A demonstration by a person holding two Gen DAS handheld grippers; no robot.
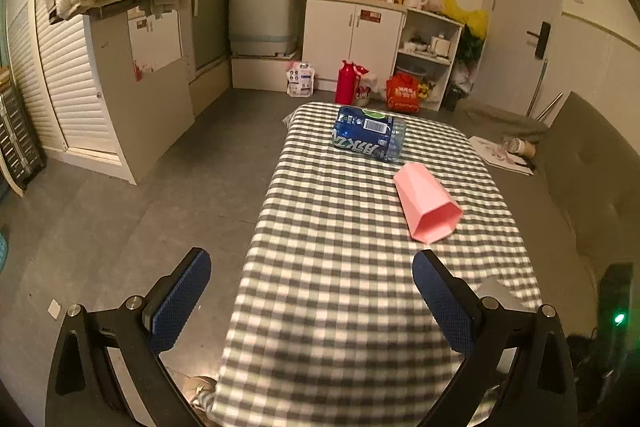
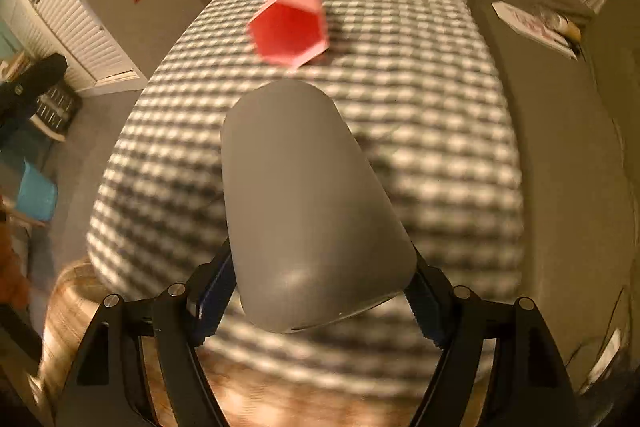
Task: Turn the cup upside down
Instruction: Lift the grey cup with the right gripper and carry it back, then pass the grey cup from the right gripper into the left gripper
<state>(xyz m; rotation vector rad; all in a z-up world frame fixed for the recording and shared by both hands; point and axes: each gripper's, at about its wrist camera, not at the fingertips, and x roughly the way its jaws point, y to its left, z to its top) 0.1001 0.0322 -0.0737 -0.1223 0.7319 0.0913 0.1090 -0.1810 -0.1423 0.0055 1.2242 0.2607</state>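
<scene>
Left wrist: left gripper (image 1: 312, 267) wide open, empty, hanging over the near end of the checked table (image 1: 340, 307).
Pink cup (image 1: 426, 201): on its side, mouth toward camera, ahead-right of the fingers.
Blue pack (image 1: 369, 138): beyond the cup, apart.

Right wrist: right gripper (image 2: 316, 303) clamped on a grey cup (image 2: 304, 203), closed end forward, above the cloth.
Advice: rotate fully, lower rim flat, well short of the pink cup (image 2: 290, 27).

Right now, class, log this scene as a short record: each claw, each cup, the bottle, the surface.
left claw: open, empty, above the near end of the table
right claw: shut on grey cup
pink cup: on its side, mouth toward the cameras
blue bottle: lying on its side beyond the pink cup
checked tablecloth: covers the table
task state: pink cup not flipped yet
</scene>
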